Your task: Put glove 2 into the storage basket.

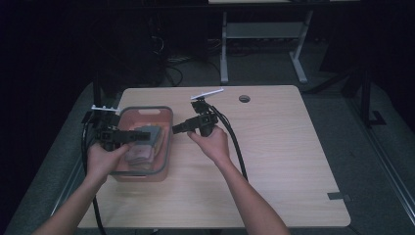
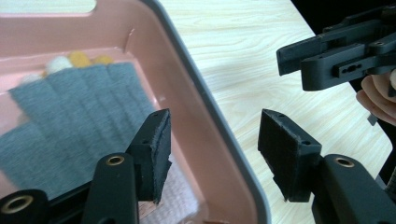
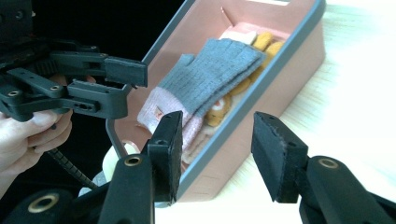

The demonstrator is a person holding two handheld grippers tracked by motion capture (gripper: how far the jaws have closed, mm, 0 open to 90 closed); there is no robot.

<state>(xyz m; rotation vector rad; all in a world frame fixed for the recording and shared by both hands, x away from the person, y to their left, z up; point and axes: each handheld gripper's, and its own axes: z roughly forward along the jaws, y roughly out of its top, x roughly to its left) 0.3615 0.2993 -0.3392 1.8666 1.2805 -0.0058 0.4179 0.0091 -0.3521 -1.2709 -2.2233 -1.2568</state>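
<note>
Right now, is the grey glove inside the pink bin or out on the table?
Inside. The grey glove lies flat in the pink bin, on top of other knitted items, within its grey rim. Neither tool holds it.

— High view: fixed above the near table (image 1: 274,161) edge, facing forward and down, far enough to take in both grippers.

— And the gripper views?

— Left gripper view: close, along its own jaws, straddling the pink bin's (image 2: 219,126) rim. Right gripper view: close too, from beside the bin (image 3: 299,51), facing across it. Shared by all three: bin and grey glove (image 3: 215,70).
</note>
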